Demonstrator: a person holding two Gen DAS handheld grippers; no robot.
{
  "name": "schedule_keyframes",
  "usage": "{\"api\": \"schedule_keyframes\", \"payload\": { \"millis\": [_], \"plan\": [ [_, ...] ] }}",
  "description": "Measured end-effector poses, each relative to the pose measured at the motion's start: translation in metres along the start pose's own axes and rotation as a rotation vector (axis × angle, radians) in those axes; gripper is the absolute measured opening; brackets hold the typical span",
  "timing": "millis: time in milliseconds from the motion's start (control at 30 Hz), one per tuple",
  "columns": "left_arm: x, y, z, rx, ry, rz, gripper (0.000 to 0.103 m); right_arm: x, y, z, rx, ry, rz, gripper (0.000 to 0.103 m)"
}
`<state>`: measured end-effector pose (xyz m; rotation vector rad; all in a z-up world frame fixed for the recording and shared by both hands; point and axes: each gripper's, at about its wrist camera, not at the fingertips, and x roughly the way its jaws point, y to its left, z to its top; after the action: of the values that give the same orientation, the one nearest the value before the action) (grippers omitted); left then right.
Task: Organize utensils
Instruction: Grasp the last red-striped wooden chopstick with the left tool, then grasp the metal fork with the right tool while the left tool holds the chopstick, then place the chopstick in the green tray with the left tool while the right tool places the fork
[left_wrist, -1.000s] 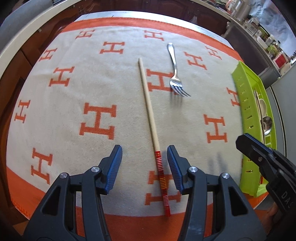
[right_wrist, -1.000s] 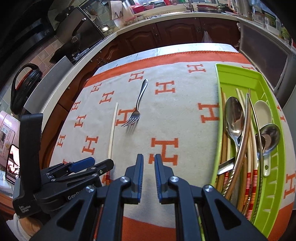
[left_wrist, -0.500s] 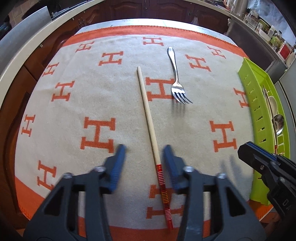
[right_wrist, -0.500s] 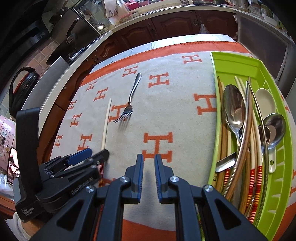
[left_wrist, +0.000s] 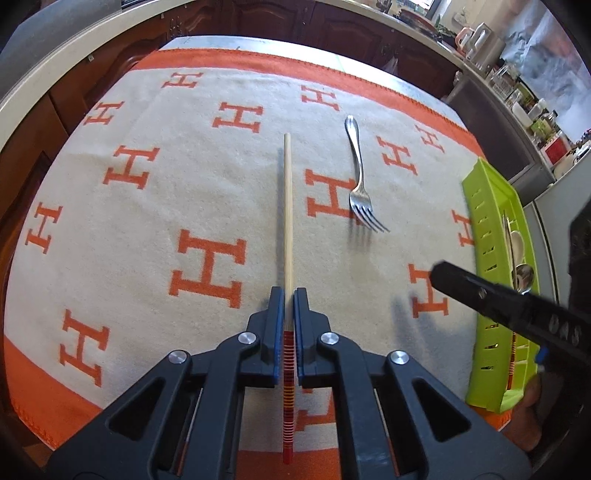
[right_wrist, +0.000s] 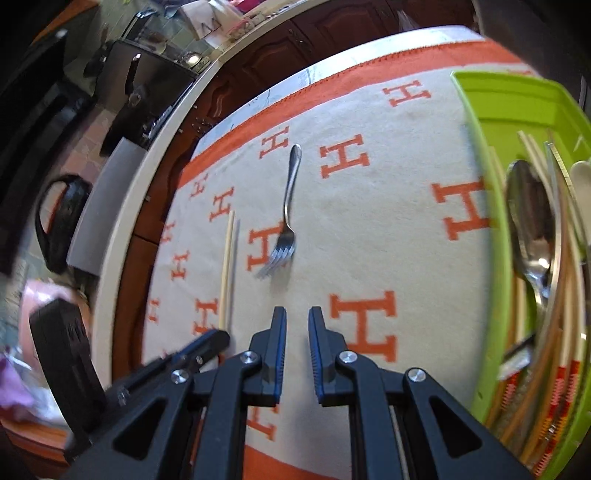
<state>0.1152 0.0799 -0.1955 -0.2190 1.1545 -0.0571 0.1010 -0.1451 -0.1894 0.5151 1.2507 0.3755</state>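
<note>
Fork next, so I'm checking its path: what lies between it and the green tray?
Only bare blanket separates the fork from the green tray, per the right wrist view.

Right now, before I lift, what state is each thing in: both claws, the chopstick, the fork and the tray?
Left claw: shut on the chopstick.
Right claw: slightly open, empty, above the cloth.
Chopstick: flat on the cloth, gripped near its red-striped end.
Fork: loose on the cloth, untouched, tines toward the camera.
Tray: at the cloth's right edge, holding spoons and chopsticks.
</note>
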Motion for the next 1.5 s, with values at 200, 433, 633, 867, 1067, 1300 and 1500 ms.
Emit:
{"api": "schedule_keyframes", "payload": {
  "millis": [200,433,633,867,1067,1300,1500],
  "plan": [
    [-0.013,0.014,0.006,-0.023,-0.044,-0.016,0.003,0.027,-0.016,0.023,0.199,0.048,0.114,0.012],
    [-0.012,0.03,0.013,-0.05,-0.047,-0.029,0.003,0.052,-0.019,0.032,0.309,0.088,0.16,0.013],
    [-0.01,0.037,0.017,-0.065,-0.042,-0.033,0.003,0.064,-0.018,0.036,0.324,0.102,0.172,0.012],
    [-0.009,0.036,0.019,-0.063,-0.041,-0.034,0.003,0.066,-0.017,0.035,0.326,0.096,0.175,0.008],
    [-0.017,0.029,0.017,-0.048,-0.054,-0.029,0.003,0.051,-0.015,0.03,0.333,0.068,0.223,0.002],
    [-0.025,0.02,0.014,-0.036,-0.062,-0.027,0.003,0.026,-0.013,0.017,0.326,0.03,0.241,0.001],
    [-0.04,0.002,0.013,-0.003,-0.087,-0.039,0.003,-0.007,-0.031,0.002,0.373,-0.026,0.242,0.001]
  ]
}}
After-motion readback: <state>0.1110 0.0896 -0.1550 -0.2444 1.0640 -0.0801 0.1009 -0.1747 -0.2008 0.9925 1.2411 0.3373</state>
